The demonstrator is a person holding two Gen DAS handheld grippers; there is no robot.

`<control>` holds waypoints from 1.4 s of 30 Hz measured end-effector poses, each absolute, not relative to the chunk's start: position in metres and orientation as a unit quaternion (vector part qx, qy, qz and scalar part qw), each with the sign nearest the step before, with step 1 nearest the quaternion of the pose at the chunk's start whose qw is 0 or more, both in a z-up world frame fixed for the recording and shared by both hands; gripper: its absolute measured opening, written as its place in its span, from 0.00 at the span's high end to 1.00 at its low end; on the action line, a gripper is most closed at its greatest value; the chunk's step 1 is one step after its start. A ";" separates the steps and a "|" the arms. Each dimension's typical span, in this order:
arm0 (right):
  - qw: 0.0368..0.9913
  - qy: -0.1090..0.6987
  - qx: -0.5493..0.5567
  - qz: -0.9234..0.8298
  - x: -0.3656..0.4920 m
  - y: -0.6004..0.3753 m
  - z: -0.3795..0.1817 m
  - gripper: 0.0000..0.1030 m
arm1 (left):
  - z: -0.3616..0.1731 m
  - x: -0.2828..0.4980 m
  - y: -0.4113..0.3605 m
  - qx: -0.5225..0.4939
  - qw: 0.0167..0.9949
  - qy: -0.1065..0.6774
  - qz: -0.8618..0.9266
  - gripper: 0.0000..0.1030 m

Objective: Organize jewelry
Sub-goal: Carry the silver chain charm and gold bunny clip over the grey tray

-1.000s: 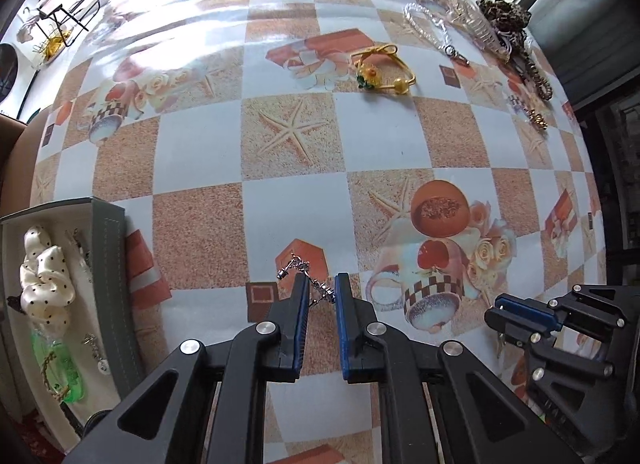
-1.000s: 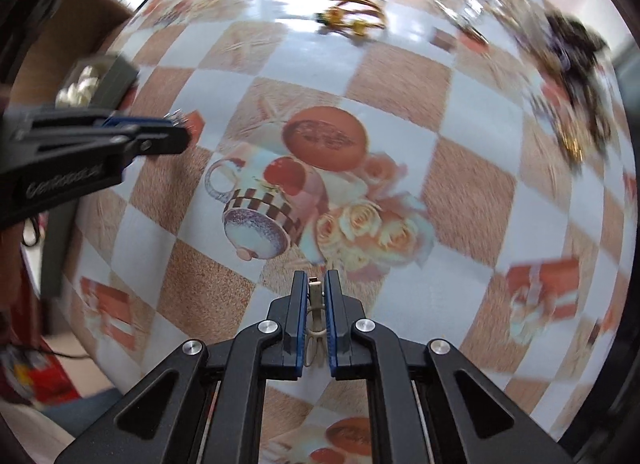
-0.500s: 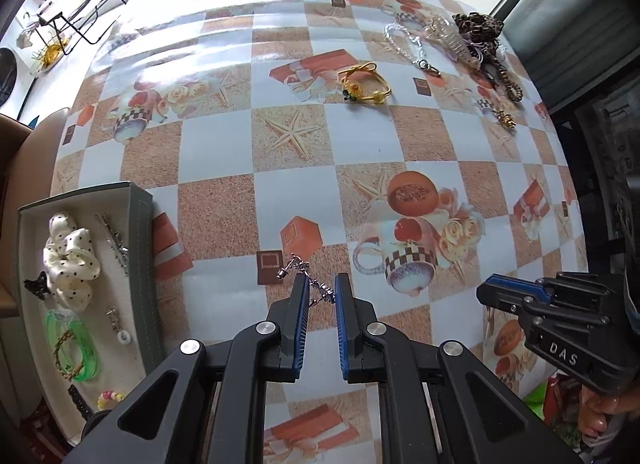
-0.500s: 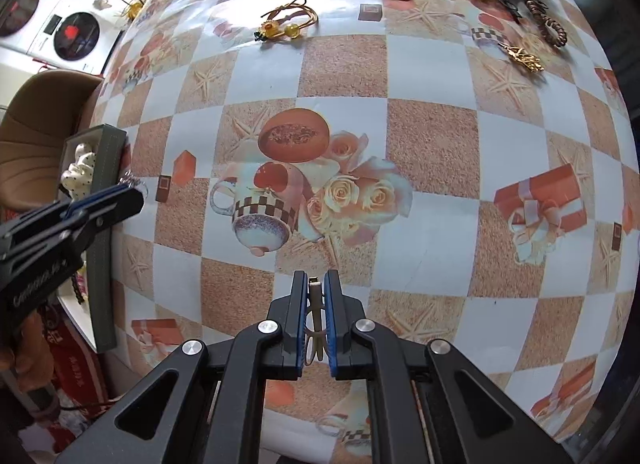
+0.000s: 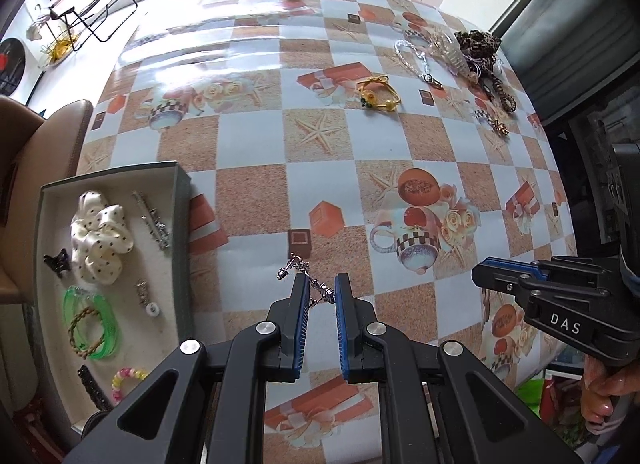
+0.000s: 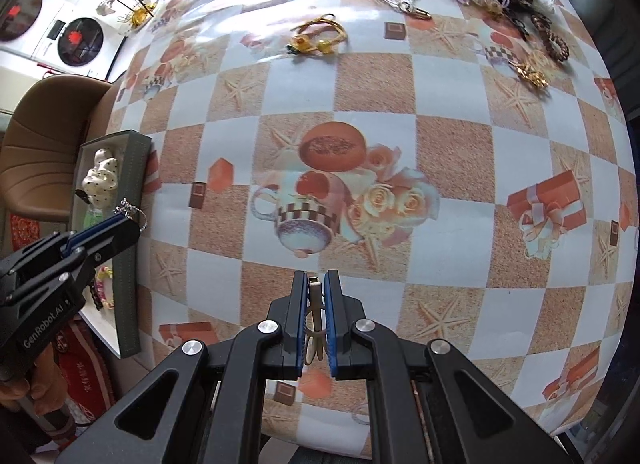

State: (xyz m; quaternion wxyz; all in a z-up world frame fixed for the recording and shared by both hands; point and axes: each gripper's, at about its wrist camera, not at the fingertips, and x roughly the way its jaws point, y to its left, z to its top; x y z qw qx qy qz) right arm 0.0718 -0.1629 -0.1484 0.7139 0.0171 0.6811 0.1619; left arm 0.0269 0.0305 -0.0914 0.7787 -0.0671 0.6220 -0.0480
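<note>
Gripping now:
left gripper (image 5: 320, 290): jaws clamped on silver chain earring (image 5: 306, 278), bottom centre, above tabletop (image 5: 252, 136)
right gripper (image 6: 316, 288): jaws pinching beige hair clip (image 6: 316, 312)
tray (image 5: 182, 200): left edge, holds scrunchie (image 5: 100, 236)

A: What lettering can we read here?
B: We make out "DAS" in white on the right hand-held gripper (image 5: 478, 273), seen from the left wrist.
A: Anything else?
B: We read "GenRobot.AI" in white along the left hand-held gripper (image 6: 127, 220), from the right wrist. We find nothing legible on the tabletop (image 6: 452, 152).
</note>
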 end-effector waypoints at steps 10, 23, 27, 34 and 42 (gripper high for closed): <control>0.718 0.671 -0.004 0.186 0.069 -0.128 -0.133 0.91 | -0.077 0.004 0.071 -0.095 0.790 0.605 -0.026 0.85; 0.717 0.657 -0.033 0.231 0.066 -0.074 -0.115 0.91 | -0.072 -0.041 0.135 -0.139 0.792 0.593 0.035 0.84; 0.716 0.653 -0.043 0.245 0.066 -0.058 -0.109 0.91 | -0.073 -0.053 0.154 -0.154 0.792 0.589 0.055 0.84; 0.702 0.655 -0.037 0.276 0.067 -0.026 -0.103 0.91 | -0.075 -0.073 0.183 -0.174 0.790 0.582 0.086 0.84; 0.691 0.645 -0.069 0.319 0.062 0.026 -0.096 0.91 | -0.078 -0.096 0.217 -0.200 0.784 0.574 0.125 0.84</control>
